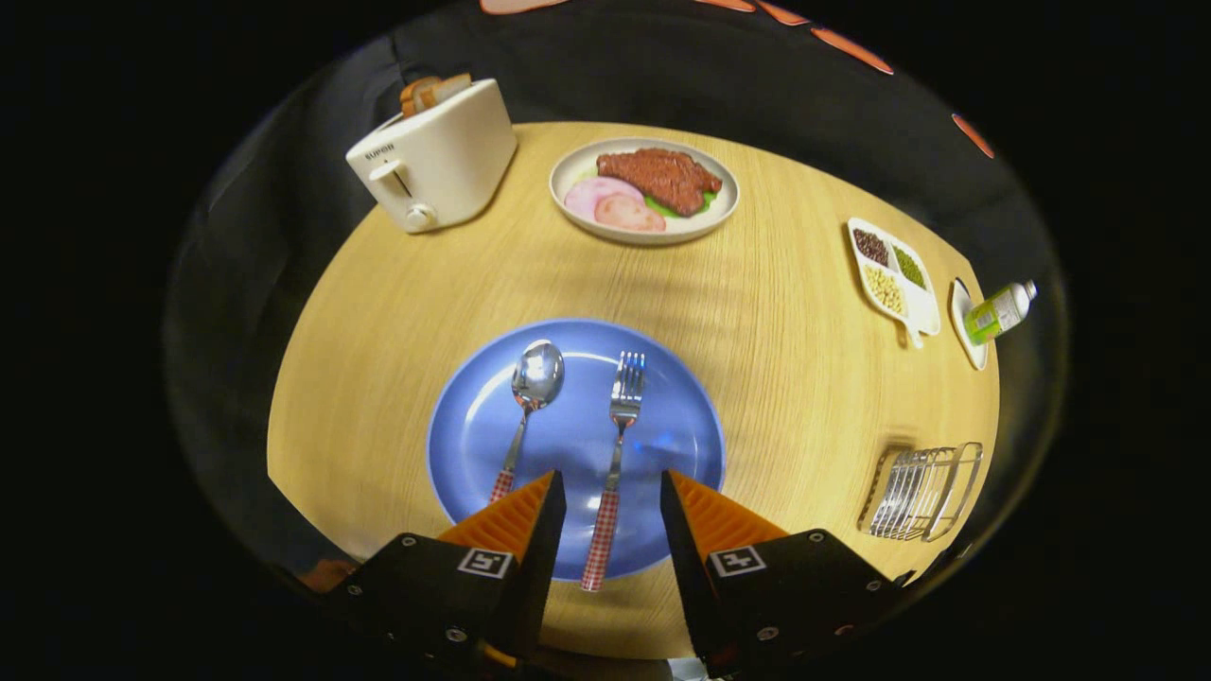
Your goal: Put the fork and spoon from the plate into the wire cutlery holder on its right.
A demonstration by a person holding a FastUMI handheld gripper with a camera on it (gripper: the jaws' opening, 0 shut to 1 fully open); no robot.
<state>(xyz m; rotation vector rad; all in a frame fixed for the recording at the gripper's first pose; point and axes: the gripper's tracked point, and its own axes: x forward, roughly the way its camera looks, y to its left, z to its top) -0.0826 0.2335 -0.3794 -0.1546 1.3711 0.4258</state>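
A blue plate (662, 426) lies on the round wooden table just ahead of my fingers. On it lie a spoon (530, 397) to the left and a fork (615, 445) to the right, both with red checked handles pointing toward me. My gripper (613, 484) is open above the plate's near part, and the fork's handle runs between the two fingers without either finger touching it. The spoon's handle end disappears behind the left finger. The wire cutlery holder (922, 492) stands to the right of the plate, near the table's edge.
Beyond the plate stand a white toaster (435, 161) with bread in it and a white plate of meat (646, 189). Far right are a divided dish of beans (894, 274) and a small green-labelled bottle (1001, 312) lying on a saucer.
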